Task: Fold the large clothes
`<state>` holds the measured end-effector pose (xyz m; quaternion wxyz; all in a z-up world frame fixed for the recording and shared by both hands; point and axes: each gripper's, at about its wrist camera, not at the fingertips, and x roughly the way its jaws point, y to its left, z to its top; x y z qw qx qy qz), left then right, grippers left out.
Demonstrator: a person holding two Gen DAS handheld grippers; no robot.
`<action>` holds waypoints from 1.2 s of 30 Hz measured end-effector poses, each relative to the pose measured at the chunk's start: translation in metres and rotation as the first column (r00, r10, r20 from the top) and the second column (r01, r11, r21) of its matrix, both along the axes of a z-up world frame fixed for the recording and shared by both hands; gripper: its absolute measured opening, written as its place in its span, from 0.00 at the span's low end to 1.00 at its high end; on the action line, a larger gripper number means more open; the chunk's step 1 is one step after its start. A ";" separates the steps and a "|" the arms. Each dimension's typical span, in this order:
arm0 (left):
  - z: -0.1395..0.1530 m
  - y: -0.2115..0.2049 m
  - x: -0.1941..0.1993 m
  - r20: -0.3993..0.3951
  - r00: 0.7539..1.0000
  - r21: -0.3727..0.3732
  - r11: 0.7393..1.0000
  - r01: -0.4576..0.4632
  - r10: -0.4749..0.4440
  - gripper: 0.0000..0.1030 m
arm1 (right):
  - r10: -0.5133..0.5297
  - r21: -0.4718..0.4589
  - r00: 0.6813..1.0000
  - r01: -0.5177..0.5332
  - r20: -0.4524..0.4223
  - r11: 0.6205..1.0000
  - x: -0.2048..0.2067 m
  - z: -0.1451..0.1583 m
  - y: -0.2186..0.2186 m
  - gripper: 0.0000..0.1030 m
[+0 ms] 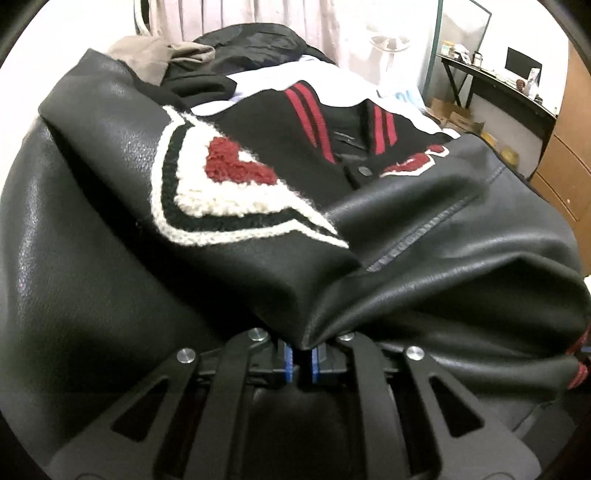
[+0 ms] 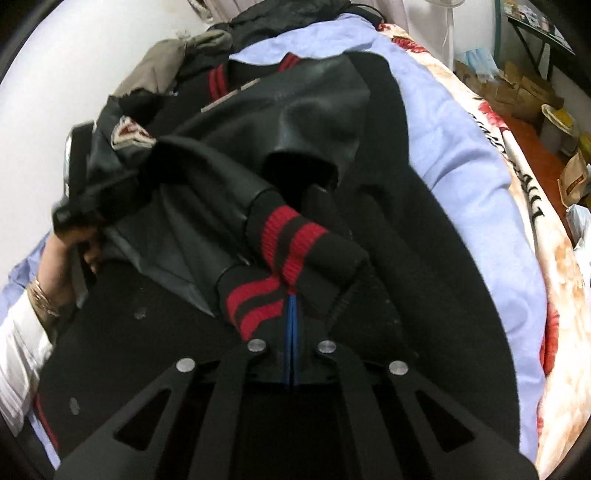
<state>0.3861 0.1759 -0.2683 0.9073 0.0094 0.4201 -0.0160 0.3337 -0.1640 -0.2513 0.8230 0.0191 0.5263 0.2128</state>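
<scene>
Your left gripper (image 1: 302, 363) pinches a leather fold; your right gripper (image 2: 291, 325) clamps the striped cuffs (image 2: 284, 251). The jacket (image 1: 258, 155) lies on the bed sheet (image 2: 461, 155), sleeves gathered inward. Judged partway: body fold remains.

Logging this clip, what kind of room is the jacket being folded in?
Probably a bedroom: the jacket lies on a bed with a blue sheet and floral blanket, with curtains behind and a desk nearby.
</scene>
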 end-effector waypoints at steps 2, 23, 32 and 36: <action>0.005 -0.009 -0.006 0.024 1.000 0.073 0.997 0.003 -0.004 0.10 | 0.002 0.014 1.000 -0.002 0.012 1.000 -0.001 0.002 -0.004 0.00; -0.001 0.021 0.003 -0.019 0.999 0.015 0.999 -0.033 0.033 0.08 | 0.049 -0.077 0.996 -0.043 0.076 0.996 0.069 -0.028 0.018 0.08; 0.018 0.008 -0.029 -0.046 0.999 0.026 1.000 0.009 -0.008 0.08 | 0.024 -0.009 0.993 -0.023 0.113 1.000 0.054 0.007 0.007 0.10; 0.036 -0.005 -0.065 -0.059 0.997 0.025 0.999 0.041 -0.039 0.08 | 0.066 0.013 0.987 -0.068 0.147 0.998 0.038 0.042 0.019 0.09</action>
